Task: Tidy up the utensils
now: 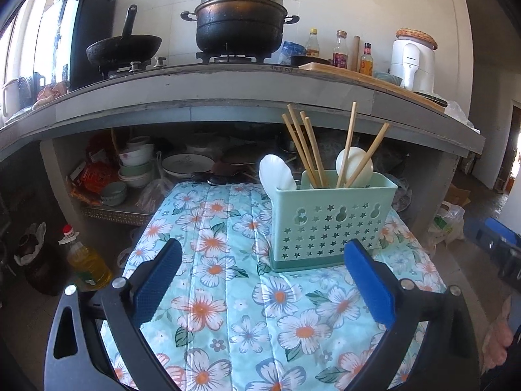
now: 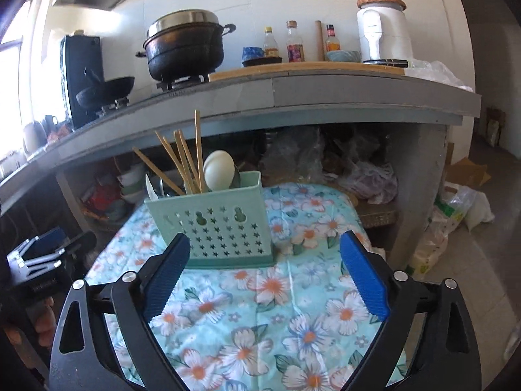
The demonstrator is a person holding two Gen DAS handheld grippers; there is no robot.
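A mint plastic caddy (image 1: pixel 329 221), boxy with star and gourd cut-outs, stands upright on a quilted floral cloth (image 1: pixel 228 293), right of centre in the left wrist view and centre-left in the right. Slim wooden chopsticks (image 1: pixel 309 150) lean in it beside smooth white spoons (image 1: pixel 276 172). The left gripper (image 1: pixel 263 283) sits low in the frame, its ribbed blue pads (image 1: pixel 156 283) wide apart and empty. The right gripper (image 2: pixel 265 277) sits the same way, jaws spread, nothing between them, the caddy just beyond its fingertips.
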